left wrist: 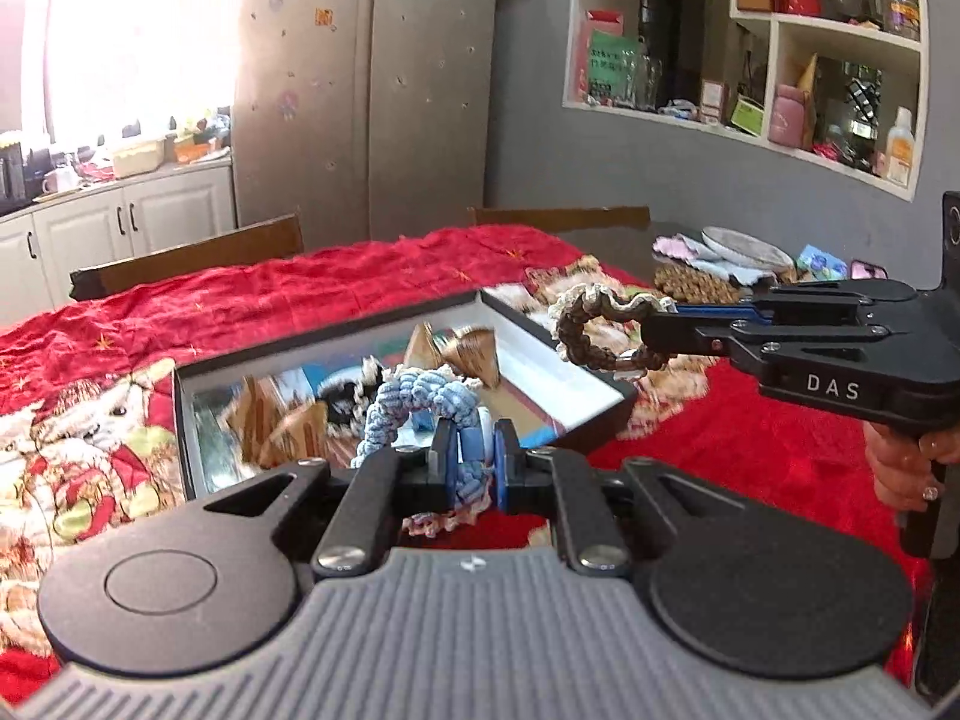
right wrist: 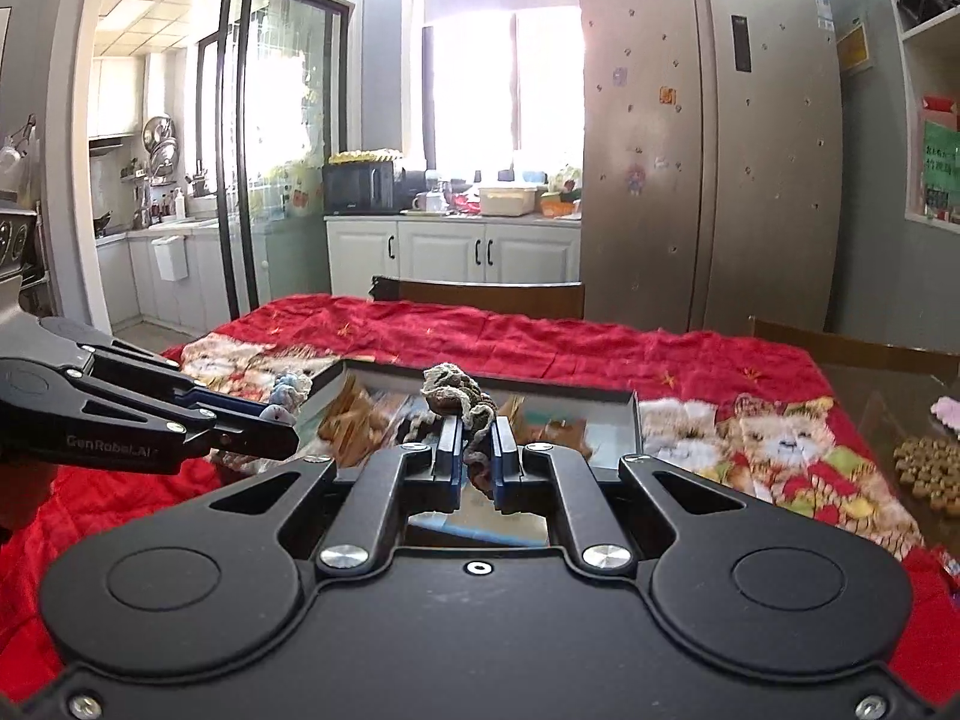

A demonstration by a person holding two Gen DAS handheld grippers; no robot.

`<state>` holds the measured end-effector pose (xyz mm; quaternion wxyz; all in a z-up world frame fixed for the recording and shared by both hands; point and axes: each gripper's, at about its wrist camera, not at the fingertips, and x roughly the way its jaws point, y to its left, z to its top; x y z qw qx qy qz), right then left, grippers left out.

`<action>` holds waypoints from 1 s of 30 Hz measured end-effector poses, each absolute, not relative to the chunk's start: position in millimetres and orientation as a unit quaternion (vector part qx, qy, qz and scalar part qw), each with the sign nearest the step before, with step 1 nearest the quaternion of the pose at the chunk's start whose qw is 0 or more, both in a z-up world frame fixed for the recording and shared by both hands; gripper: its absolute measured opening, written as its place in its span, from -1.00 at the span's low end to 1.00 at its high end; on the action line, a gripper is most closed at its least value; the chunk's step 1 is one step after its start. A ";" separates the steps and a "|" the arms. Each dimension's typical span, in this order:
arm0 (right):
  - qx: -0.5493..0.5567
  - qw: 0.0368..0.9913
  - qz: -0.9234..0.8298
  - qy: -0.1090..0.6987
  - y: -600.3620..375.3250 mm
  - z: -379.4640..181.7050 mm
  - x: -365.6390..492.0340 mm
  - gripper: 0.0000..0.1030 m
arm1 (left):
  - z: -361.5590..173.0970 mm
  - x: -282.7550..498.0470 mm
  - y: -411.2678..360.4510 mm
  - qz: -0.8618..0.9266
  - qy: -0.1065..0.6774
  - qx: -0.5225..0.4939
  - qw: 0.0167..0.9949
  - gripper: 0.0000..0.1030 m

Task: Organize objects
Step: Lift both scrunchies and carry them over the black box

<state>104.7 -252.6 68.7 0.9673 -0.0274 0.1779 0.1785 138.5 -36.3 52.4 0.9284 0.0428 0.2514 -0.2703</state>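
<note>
left gripper [left wrist: 474, 453]: jaws clamped, tilted down | right gripper [right wrist: 477, 450]: jaws clamped, tilted down | hand [left wrist: 906, 462] grips right handle

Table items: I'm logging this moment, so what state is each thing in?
left gripper: shut on blue braided ring, lifted.
right gripper: shut on brown braided ring, lifted.
box: open, on the red cloth.
plate: lying flat at the far side.
</note>
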 end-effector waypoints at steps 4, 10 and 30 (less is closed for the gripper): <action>-0.027 0.969 0.171 0.176 -248.3 75.9 122.1 -0.82 | 56.4 151.7 -37.6 -0.261 0.248 0.031 0.932 -0.72; -0.019 0.971 0.156 0.180 -244.8 76.0 151.0 -0.82 | 55.8 177.4 -39.6 -0.243 0.255 0.016 0.936 -0.72; -0.024 0.965 0.113 0.234 -238.4 10.7 225.9 -0.82 | 14.5 234.9 -56.3 -0.215 0.293 0.007 0.932 -0.72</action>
